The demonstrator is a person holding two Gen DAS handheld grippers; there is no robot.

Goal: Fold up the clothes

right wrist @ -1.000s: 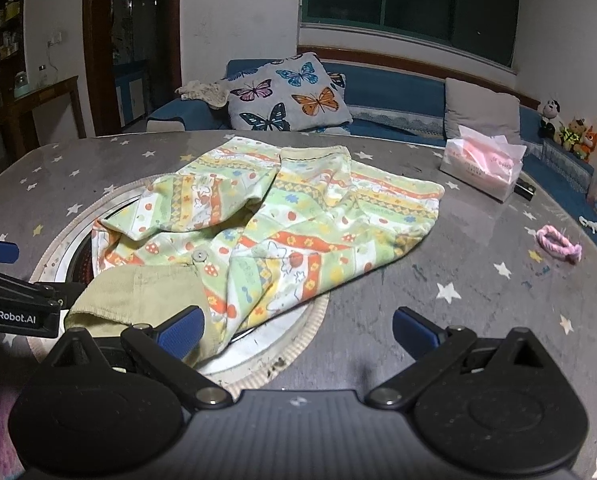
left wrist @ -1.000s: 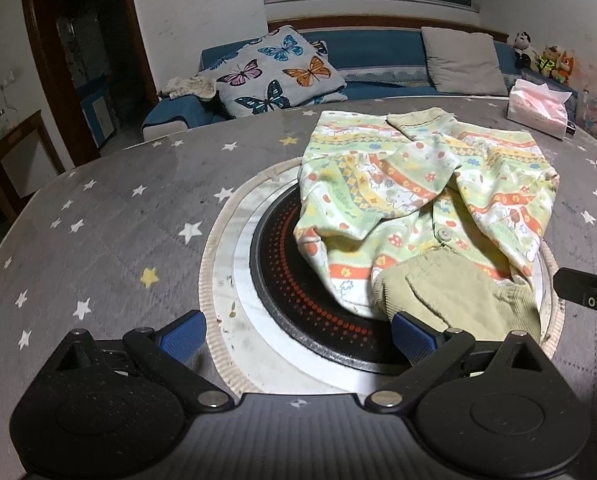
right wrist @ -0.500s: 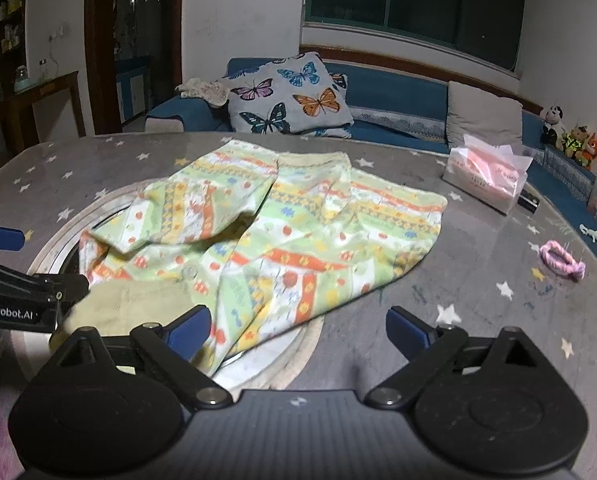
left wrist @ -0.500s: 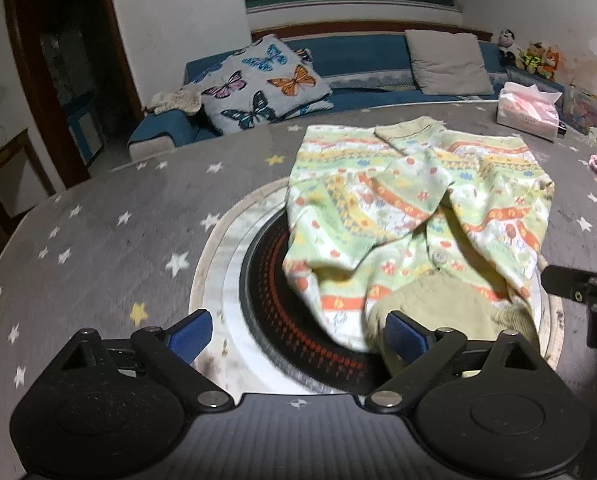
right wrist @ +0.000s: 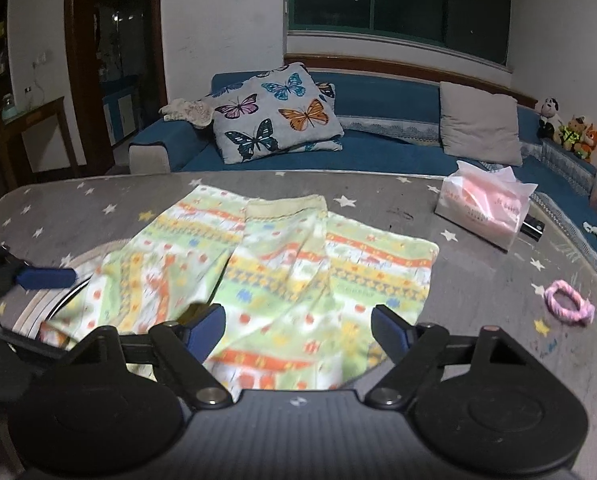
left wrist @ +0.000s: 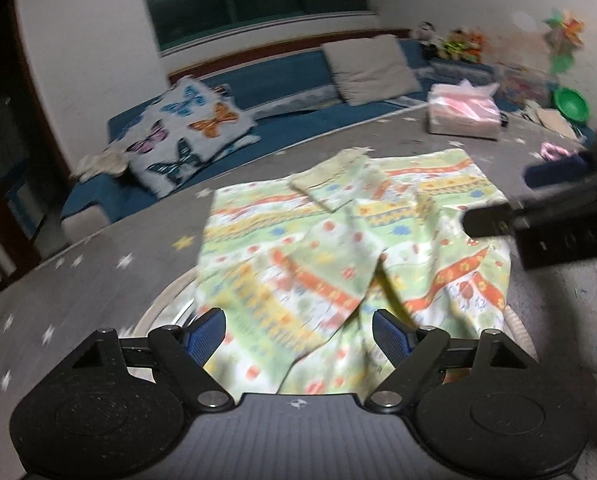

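The patterned garment (right wrist: pixel 282 268) lies spread on the star-print table (right wrist: pixel 478 264), directly ahead of both grippers. The left gripper (left wrist: pixel 298 330) and right gripper (right wrist: pixel 298 326) stand wide open, gripping nothing, though blur leaves cloth contact uncertain. A tissue pack (right wrist: pixel 484 208) sits ahead-right.

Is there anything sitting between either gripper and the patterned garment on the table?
Nothing visible does. The garment lies spread directly ahead of the open right gripper and the open left gripper, with cloth already showing between each pair of fingers. The tissue pack and pink hair tie sit off to the right.
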